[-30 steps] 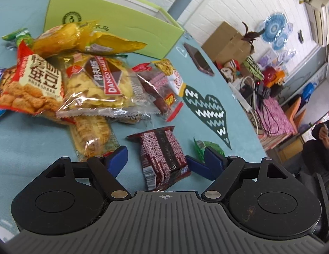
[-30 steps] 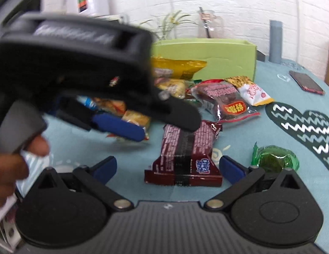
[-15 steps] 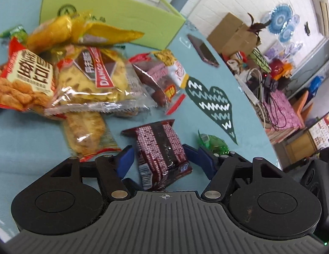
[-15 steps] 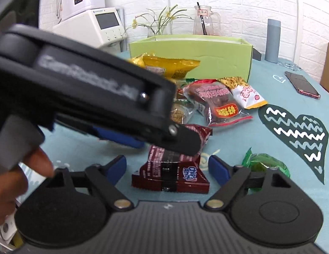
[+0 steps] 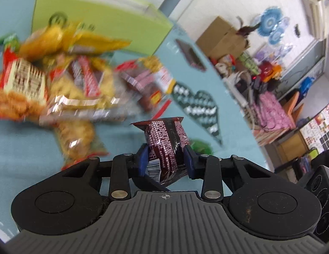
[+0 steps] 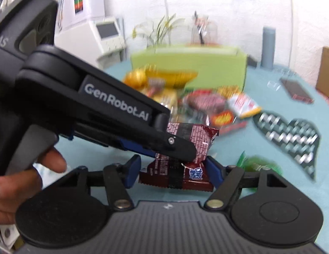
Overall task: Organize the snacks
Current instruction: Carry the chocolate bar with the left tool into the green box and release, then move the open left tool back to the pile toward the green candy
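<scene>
Left gripper point(image 5: 166, 160): blue pads clamped on both sides of the dark red snack packet point(image 5: 167, 146), packet tilted, top end pointing away from the camera.
Same grip, right wrist view: left gripper point(image 6: 177, 148) came in from the left, held by a hand point(image 6: 22, 173); its packet point(image 6: 194, 136) seemed lifted off the table, blur made that hard to confirm.
Right gripper point(image 6: 174, 169): jaws spread wide, gripping nothing; a second dark red packet point(image 6: 175, 174) lay flat on the teal tablecloth point(image 6: 238, 139) between its blue fingers.
Snack pile point(image 5: 64, 80): blurred, beyond the held packet, in front of the green box point(image 5: 96, 17).
Green candy wrapper point(image 6: 259, 166): on the cloth just right of the right gripper.
Dark heart-shaped mat point(image 6: 291, 135): right side of the table.
Phone point(image 6: 297, 90): far right, well apart from the snacks.
</scene>
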A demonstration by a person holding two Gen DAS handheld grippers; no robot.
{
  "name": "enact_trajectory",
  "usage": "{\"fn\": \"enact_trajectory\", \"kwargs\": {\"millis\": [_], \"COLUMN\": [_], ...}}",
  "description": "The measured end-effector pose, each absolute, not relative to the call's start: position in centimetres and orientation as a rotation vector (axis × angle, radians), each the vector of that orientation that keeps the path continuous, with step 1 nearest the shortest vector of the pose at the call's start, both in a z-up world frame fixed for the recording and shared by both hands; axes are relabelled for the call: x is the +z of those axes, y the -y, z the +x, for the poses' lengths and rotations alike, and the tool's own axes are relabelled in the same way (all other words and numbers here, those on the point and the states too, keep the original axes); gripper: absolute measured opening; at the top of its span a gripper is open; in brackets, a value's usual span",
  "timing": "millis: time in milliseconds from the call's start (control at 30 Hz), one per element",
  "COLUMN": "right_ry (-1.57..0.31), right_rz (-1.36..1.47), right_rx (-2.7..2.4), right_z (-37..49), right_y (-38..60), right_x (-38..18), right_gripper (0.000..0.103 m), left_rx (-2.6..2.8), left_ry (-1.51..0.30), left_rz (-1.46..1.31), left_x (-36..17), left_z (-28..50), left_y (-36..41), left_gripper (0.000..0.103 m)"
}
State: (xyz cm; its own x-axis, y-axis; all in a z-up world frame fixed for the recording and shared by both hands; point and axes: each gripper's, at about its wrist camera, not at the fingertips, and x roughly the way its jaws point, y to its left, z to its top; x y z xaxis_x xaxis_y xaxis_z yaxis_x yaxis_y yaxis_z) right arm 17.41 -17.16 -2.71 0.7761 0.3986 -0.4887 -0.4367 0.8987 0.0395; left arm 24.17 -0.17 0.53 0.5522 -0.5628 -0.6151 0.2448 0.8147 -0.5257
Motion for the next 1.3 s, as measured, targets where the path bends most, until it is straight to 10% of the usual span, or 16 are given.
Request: {"fn": "enact_trajectory", "kwargs": {"millis": [400,767,900,1300], "right_ry": [-0.349,-0.527,-0.443,-0.411], "right_rz": [-0.179,-0.211,-0.13,-0.055], "right_rx": [0.566,0.658,0.633,0.383], "right_z": [34.1,48.4,46.3,29.8], "right_y": [9.9,2.3,5.1,19.5], "right_x": [6.0,2.5,4.6,4.2], "right_gripper": [0.075,0.074,0.092,0.092], "left_rx": [-0.371,-0.257,-0.264,-0.425], "left_ry": [-0.649,-0.757,-0.686,-0.631], "left_rz": [-0.358,-0.387,-0.435,-0.396], "left_x": [10.2,4.9,5.8,8.2], "left_z": [38.7,50.3,48.6,34.0], "left_y": [-6.1,-12.9,-14.5,-8.9], "left_gripper": [0.014,0.014,0.044,0.059]}}
